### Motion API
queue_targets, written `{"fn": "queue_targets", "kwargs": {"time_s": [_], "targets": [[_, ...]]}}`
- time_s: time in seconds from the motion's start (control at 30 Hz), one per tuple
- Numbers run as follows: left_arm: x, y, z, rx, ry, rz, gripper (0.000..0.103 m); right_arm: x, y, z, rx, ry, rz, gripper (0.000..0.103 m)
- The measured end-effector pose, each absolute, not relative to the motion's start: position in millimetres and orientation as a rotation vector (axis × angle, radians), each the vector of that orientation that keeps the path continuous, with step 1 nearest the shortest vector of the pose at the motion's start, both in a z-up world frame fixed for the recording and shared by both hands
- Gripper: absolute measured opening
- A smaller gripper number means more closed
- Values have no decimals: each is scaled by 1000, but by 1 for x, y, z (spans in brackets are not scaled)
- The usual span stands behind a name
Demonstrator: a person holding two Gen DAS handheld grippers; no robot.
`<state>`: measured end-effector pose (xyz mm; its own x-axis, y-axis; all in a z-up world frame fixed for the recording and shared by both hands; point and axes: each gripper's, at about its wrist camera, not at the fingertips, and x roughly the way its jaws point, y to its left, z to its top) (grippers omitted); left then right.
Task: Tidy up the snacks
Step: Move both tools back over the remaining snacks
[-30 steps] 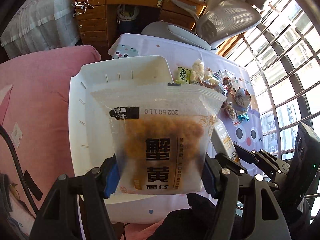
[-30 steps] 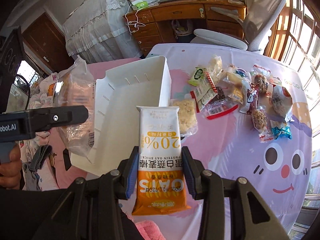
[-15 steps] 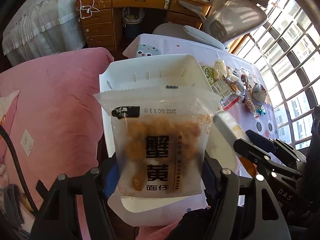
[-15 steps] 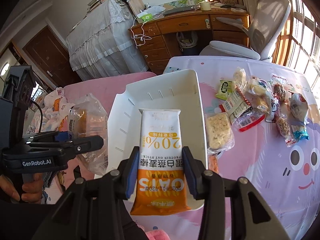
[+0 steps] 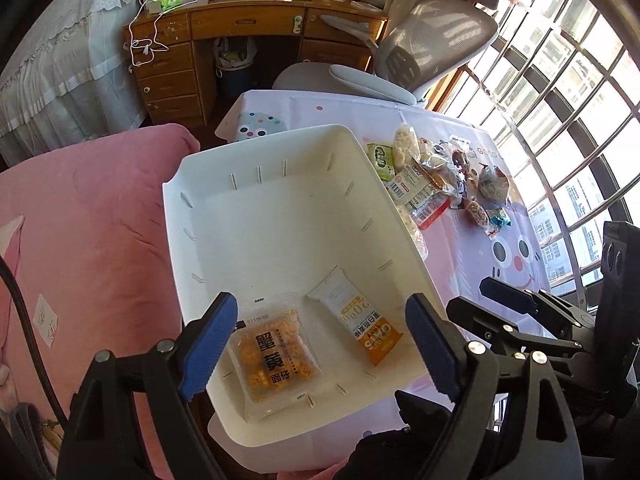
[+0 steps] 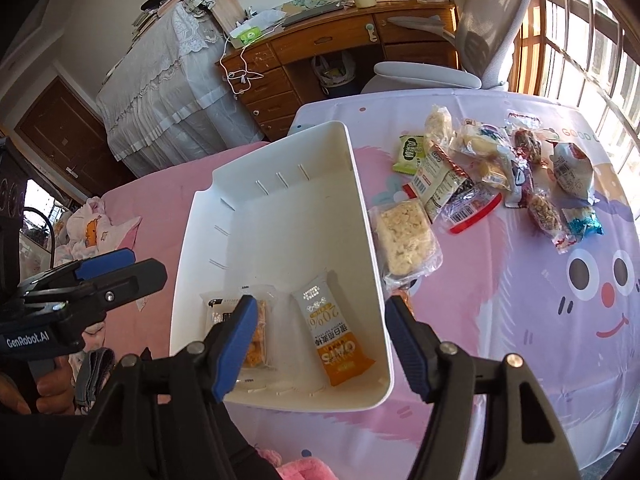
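Observation:
A white bin (image 5: 280, 216) (image 6: 362, 200) stands on the table's left part. In its near end lie a clear bag of orange crab-roe snacks (image 5: 274, 360) (image 6: 258, 330) and a white and orange oat bar (image 5: 362, 322) (image 6: 332, 340), side by side. My left gripper (image 5: 320, 344) is open and empty above the bin's near end. My right gripper (image 6: 320, 344) is open and empty above the same end; it also shows in the left wrist view (image 5: 532, 320). A pile of several wrapped snacks (image 6: 500, 168) (image 5: 444, 184) lies on the tablecloth right of the bin.
A clear pack of pale rice crackers (image 6: 404, 236) lies against the bin's right wall. A pink bed cover (image 5: 80, 240) is left of the bin. A grey office chair (image 5: 400, 60) and a wooden desk (image 5: 240, 32) stand beyond the table. A barred window (image 5: 580, 120) is on the right.
Both grippers opened and let go. The crab-roe bag and the oat bar dropped from the fingers into the bin's near end. Both grippers now stand over the bin.

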<state>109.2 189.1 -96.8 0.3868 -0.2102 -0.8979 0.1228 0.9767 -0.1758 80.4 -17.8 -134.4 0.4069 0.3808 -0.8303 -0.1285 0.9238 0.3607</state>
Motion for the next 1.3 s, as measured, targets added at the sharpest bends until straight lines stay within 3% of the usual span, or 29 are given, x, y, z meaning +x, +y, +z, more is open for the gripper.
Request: {"fn": "queue_targets", "kwargs": {"time_s": [0.8,1.3], "targets": [[120,22,-98,-78,1148,-290,85,77,-190,-151,304,1135,187,66],[165,-67,-139,-123,1247,-171,85,115,-274,-175,137,1064,171,66]]}}
